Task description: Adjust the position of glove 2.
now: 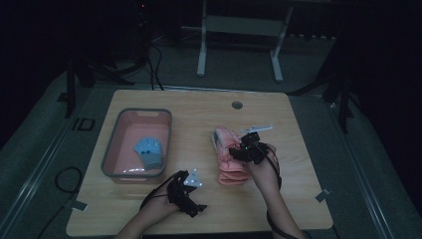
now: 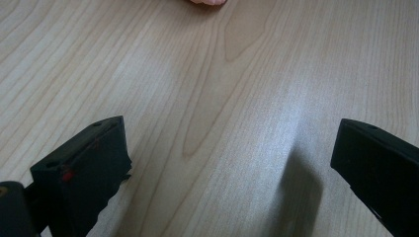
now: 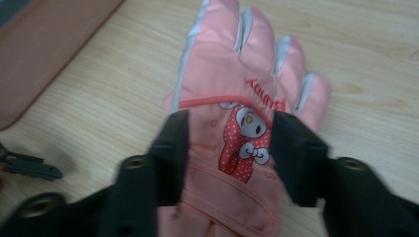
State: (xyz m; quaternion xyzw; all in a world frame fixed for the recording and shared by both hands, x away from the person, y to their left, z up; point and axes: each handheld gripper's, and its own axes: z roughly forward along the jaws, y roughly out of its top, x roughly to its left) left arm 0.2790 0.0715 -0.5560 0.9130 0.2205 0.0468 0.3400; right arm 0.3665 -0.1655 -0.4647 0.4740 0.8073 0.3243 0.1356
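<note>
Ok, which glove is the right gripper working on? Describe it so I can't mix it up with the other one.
Start at the wooden table. To the right of the pink bin, near the table's middle, lies the pink glove flat on the wood, with the right gripper over it, its fingers open astride the cuff end. It is pink with grey-edged fingers and a cartoon patch; the grey-blue glove lies inside the bin.

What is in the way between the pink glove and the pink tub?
Nothing visible. In the high view, only bare wooden table lies between the pink padded glove and the pink plastic tub. The right gripper straddles the glove, jaws apart.
</note>
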